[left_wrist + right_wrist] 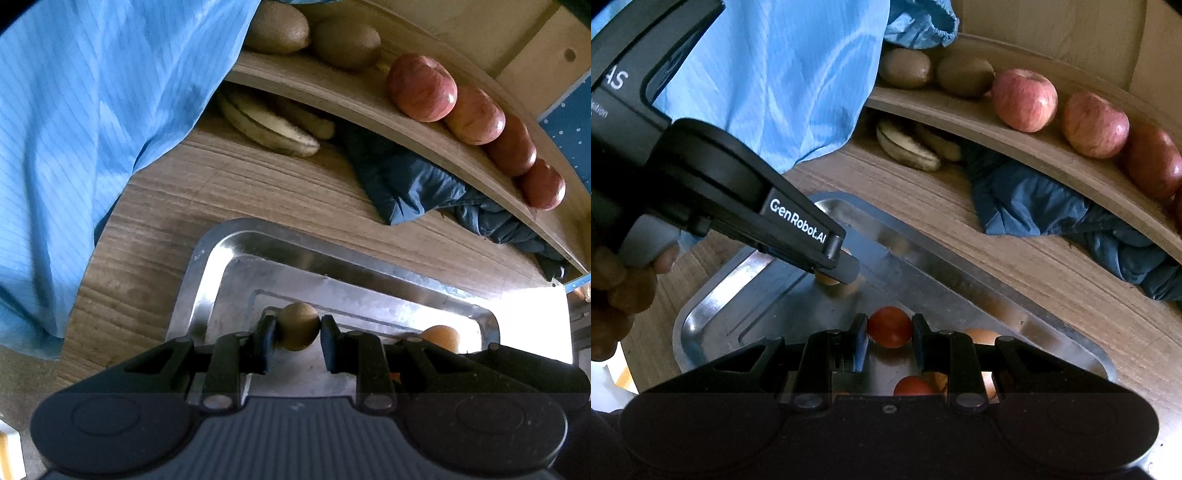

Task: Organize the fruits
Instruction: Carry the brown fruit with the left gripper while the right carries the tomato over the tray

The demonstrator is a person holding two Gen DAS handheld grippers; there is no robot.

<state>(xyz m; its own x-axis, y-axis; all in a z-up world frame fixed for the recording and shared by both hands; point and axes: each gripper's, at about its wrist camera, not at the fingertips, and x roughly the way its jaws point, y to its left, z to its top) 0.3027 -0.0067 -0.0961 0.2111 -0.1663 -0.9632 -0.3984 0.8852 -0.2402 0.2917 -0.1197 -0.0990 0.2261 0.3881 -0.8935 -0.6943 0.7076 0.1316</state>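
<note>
A small brown round fruit [298, 334] sits on the metal tray [207, 280], and my left gripper [298, 320] is shut on it, a pad against each side. In the right wrist view that same gripper [844, 273] reaches down over the brown fruit [826, 279] at the tray's [713, 295] far part. My right gripper [890, 318] is shut on a small red tomato [890, 330] resting on the tray. A second red tomato [911, 386] and orange-brown fruits [981, 335] lie close behind the right fingers. Another orange fruit [441, 336] shows right of the left fingers.
A curved wooden shelf [1015, 147] above the table carries two kiwis [964, 75] and a row of red apples [1023, 99]. Bananas [908, 147] and a dark blue cloth [1034, 206] lie under it. A blue sleeve [92, 110] hangs at the left; a hand [620, 291] holds the left gripper.
</note>
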